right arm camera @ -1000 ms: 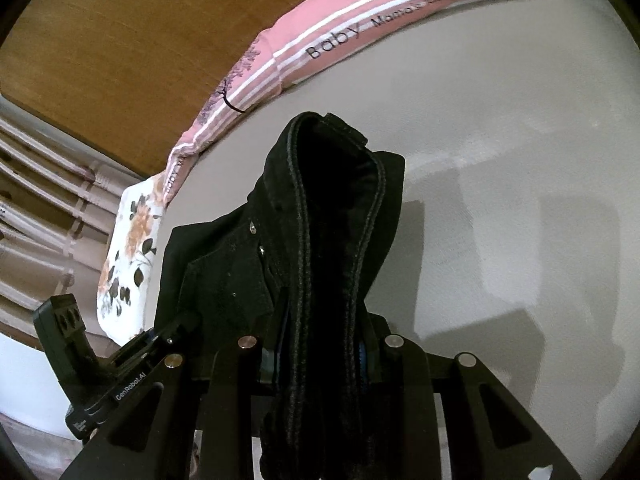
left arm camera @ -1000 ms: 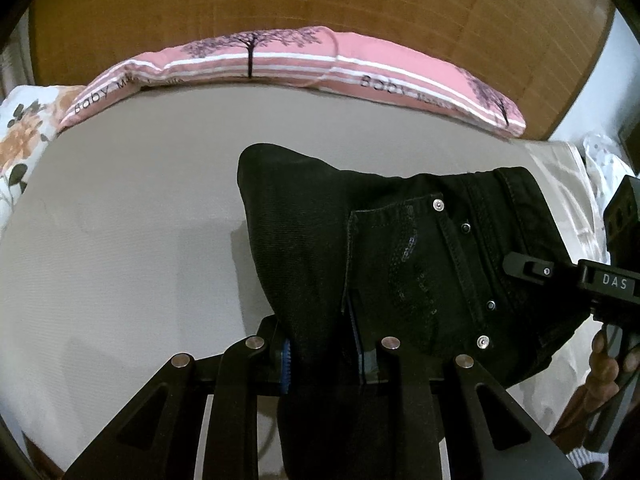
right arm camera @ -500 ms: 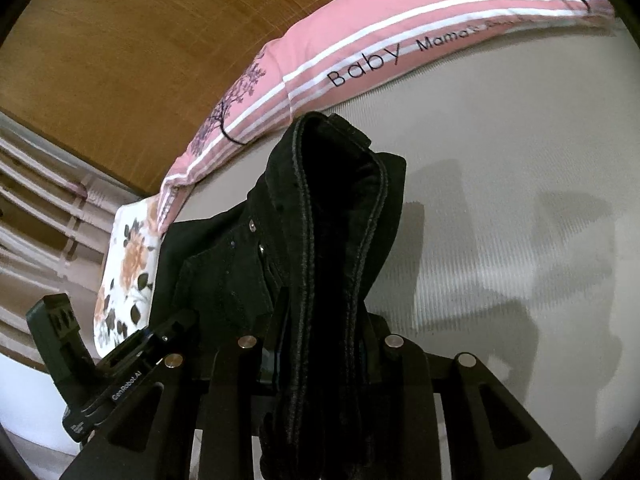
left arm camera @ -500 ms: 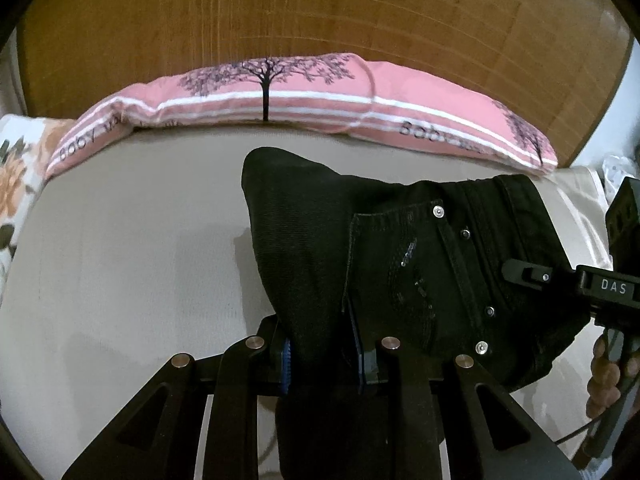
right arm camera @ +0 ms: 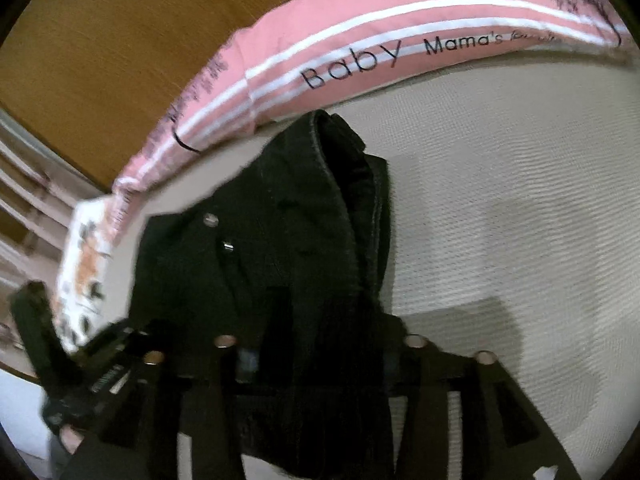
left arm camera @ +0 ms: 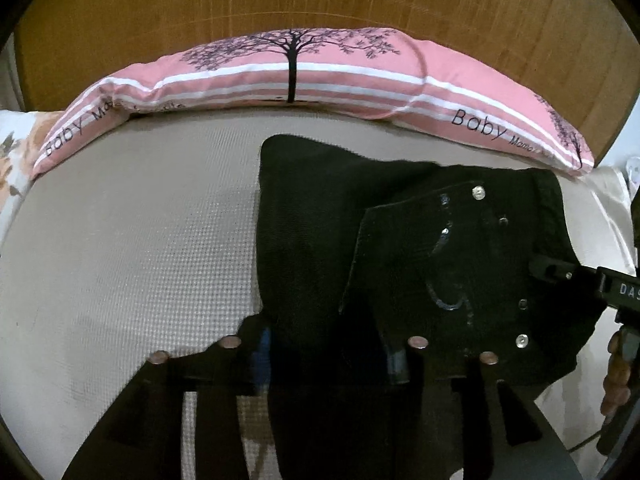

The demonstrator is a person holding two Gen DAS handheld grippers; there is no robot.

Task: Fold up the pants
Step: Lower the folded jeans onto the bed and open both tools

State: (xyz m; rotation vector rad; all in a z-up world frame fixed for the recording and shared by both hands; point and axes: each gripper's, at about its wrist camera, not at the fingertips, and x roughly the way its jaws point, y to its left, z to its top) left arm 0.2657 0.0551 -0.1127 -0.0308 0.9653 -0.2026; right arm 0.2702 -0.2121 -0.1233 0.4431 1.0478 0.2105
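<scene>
Black denim pants [left arm camera: 400, 240] lie bunched on the beige bed sheet [left arm camera: 120, 260], with the riveted pocket and waistband facing up. My left gripper [left arm camera: 328, 350] straddles the near fold; its jaws are opening and the cloth sits loose between the spread fingers. In the right wrist view the pants [right arm camera: 280, 248] rise as a thick folded ridge. My right gripper [right arm camera: 316, 354] is over that ridge, its jaws also opening around the cloth. Each gripper shows in the other's view: the right gripper [left arm camera: 560, 270] at the right edge, the left gripper [right arm camera: 108, 360] at the lower left, blurred.
A long pink striped pillow [left arm camera: 320, 76] with a tree print lies along the wooden headboard [left arm camera: 320, 0], just beyond the pants. A floral pillow [left arm camera: 16, 148] sits at the far left. Bare sheet spreads left of the pants and to the right [right arm camera: 500, 220] in the right wrist view.
Both grippers carried the pants toward the pink pillow and slightly down. Their fingers, earlier pinched tight on the cloth, now stand wider apart around it.
</scene>
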